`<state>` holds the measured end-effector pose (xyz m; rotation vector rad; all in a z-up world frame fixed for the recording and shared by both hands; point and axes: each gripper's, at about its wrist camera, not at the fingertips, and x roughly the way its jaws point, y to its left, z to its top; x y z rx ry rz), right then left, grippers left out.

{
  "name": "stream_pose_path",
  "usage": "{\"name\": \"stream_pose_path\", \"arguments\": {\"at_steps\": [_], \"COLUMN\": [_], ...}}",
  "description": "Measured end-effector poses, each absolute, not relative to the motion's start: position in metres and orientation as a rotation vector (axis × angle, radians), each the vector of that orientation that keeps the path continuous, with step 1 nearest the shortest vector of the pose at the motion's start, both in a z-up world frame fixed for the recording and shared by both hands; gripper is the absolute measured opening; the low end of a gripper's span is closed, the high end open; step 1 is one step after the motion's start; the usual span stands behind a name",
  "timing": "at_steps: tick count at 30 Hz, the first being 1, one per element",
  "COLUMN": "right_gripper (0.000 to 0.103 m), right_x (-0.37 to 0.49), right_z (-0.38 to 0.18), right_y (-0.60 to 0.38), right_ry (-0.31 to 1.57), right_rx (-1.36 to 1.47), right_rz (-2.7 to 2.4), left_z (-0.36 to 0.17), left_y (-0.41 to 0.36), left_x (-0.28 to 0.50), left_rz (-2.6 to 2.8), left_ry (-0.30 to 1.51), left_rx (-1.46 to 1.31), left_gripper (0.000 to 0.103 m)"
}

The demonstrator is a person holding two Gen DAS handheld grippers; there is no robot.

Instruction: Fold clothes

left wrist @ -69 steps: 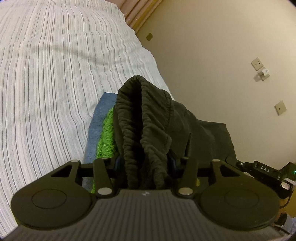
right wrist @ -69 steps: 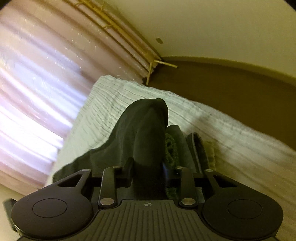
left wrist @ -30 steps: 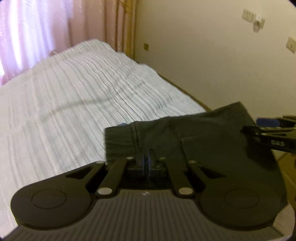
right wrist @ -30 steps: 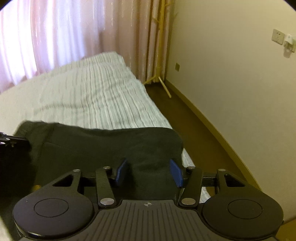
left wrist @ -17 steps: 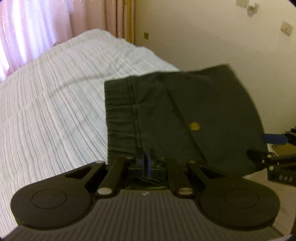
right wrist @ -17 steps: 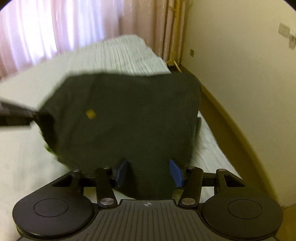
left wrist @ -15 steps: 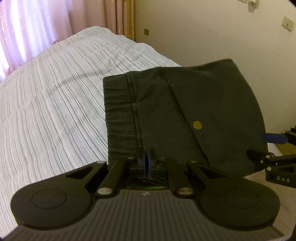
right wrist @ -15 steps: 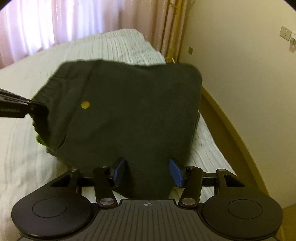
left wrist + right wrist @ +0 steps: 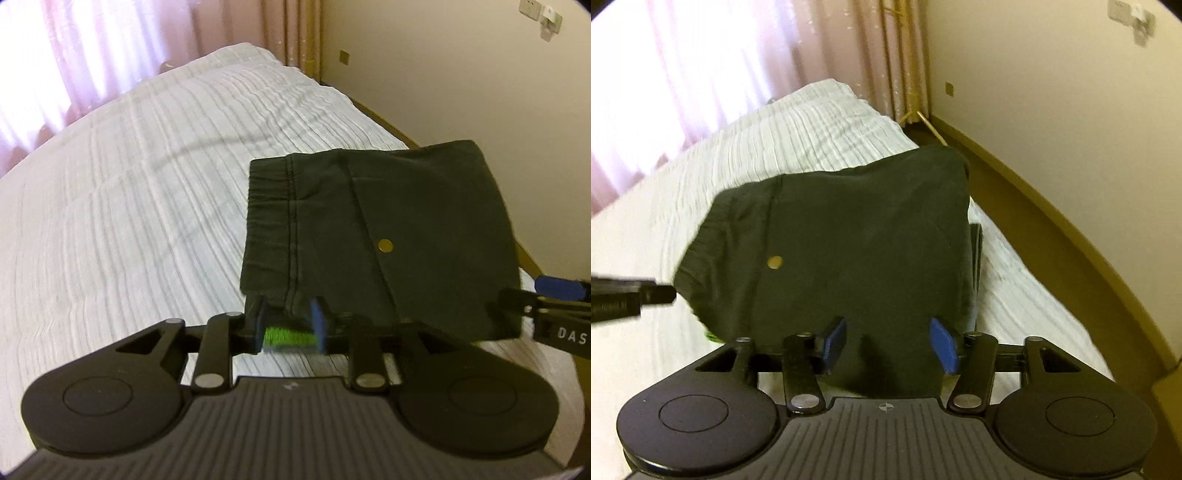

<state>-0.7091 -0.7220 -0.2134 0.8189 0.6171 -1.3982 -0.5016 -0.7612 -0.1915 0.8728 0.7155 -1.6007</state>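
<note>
Left-wrist view showed the folded dark shorts [image 9: 376, 243] laid atop a green garment [image 9: 286, 335] on the striped bed [image 9: 129, 206], apparently stacked, with left gripper [image 9: 288, 323] and right gripper [image 9: 889, 343] both spread and released.

Bedroom: striped bed [image 9: 147, 206], pink curtains [image 9: 701, 74], wall sockets [image 9: 532, 9].

Both wrist cameras close above bed [image 9: 129, 206], facing curtains [image 9: 701, 66]; sharing dark shorts [image 9: 388, 236]

green garment [image 9: 286, 335] mostly hidden under dark shorts [image 9: 388, 236]
</note>
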Motion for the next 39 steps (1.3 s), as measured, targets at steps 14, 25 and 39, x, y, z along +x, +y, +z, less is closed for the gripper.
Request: {"name": "stream_pose_path", "arguments": {"at_steps": [14, 25, 39], "right_gripper": [0.082, 0.103, 0.103], "right_x": [-0.678, -0.665, -0.652], "right_z": [-0.161, -0.135, -0.125], "right_y": [-0.650, -0.578, -0.533], "right_ry": [0.619, 0.588, 0.619], "right_rx": [0.933, 0.916, 0.895], "right_rz": [-1.376, -1.410, -1.488], "left_z": [-0.132, -0.104, -0.101], "left_y": [-0.676, -0.616, -0.570], "left_x": [-0.477, -0.466, -0.464], "left_rz": [-1.538, -1.600, -1.651], "left_ry": [0.708, 0.695, 0.646], "left_rx": [0.846, 0.814, 0.841], "left_gripper": [0.042, 0.042, 0.044]}}
